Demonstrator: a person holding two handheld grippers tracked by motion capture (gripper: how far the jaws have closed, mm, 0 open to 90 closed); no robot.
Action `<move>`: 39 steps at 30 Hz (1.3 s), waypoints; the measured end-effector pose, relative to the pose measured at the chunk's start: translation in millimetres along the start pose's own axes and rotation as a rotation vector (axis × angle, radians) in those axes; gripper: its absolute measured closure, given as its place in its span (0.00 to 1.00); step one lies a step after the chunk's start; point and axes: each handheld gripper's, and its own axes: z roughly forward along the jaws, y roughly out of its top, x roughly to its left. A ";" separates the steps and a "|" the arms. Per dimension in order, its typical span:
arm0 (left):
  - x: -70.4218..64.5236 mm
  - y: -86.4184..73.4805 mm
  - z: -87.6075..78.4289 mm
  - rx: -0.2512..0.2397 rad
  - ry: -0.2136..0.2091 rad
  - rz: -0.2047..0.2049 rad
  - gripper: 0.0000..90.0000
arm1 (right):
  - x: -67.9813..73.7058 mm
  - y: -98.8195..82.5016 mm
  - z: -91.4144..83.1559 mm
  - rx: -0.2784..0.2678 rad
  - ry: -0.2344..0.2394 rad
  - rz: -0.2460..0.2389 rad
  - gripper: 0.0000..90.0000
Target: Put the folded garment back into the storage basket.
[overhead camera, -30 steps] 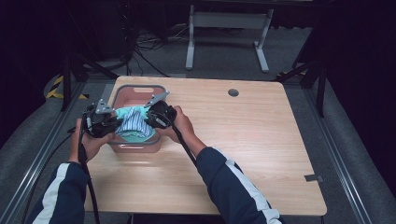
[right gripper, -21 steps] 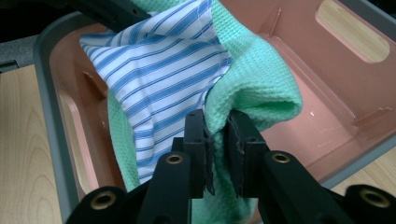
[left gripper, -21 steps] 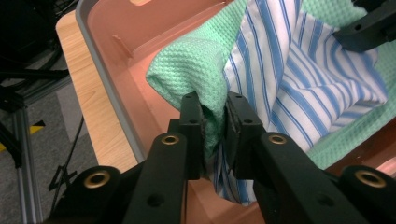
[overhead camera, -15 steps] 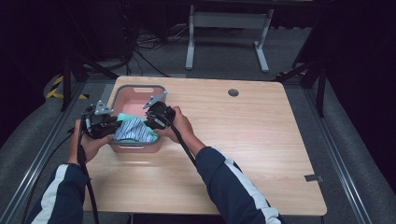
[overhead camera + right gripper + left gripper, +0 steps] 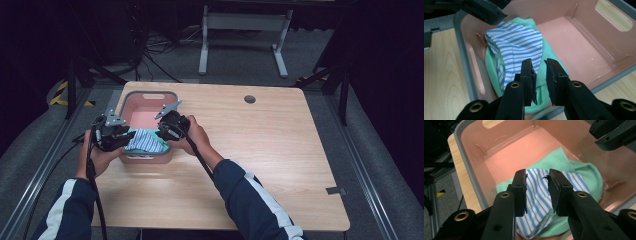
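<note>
Left of centre in the high view, the left tongs (image 5: 131,136) and right tongs (image 5: 159,131) hang over a pink bin (image 5: 150,95) on the wooden surface (image 5: 280,150). Both have just opened slightly and grip nothing; the striped cloth (image 5: 146,141) lies on a green towel (image 5: 584,170) in the bin's near end

one bin (image 5: 148,94), two cloths – striped (image 5: 146,140), green (image 5: 554,160)
</note>
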 end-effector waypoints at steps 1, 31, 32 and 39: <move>-1.6 -0.4 -0.7 -0.003 0.001 0.000 0.76 | 0.3 -1.1 -1.8 0.000 -0.004 -0.009 0.84; -63.7 17.3 -14.0 -0.118 -0.072 0.080 0.58 | -11.1 -47.8 -69.0 0.000 -0.090 -0.058 0.80; -65.4 17.2 -13.4 -0.115 -0.076 0.087 0.58 | -11.0 -49.8 -70.6 0.004 -0.086 -0.056 0.80; -76.9 15.4 -11.3 -0.106 -0.093 0.103 0.58 | -9.9 -59.2 -82.2 0.024 -0.113 -0.089 0.80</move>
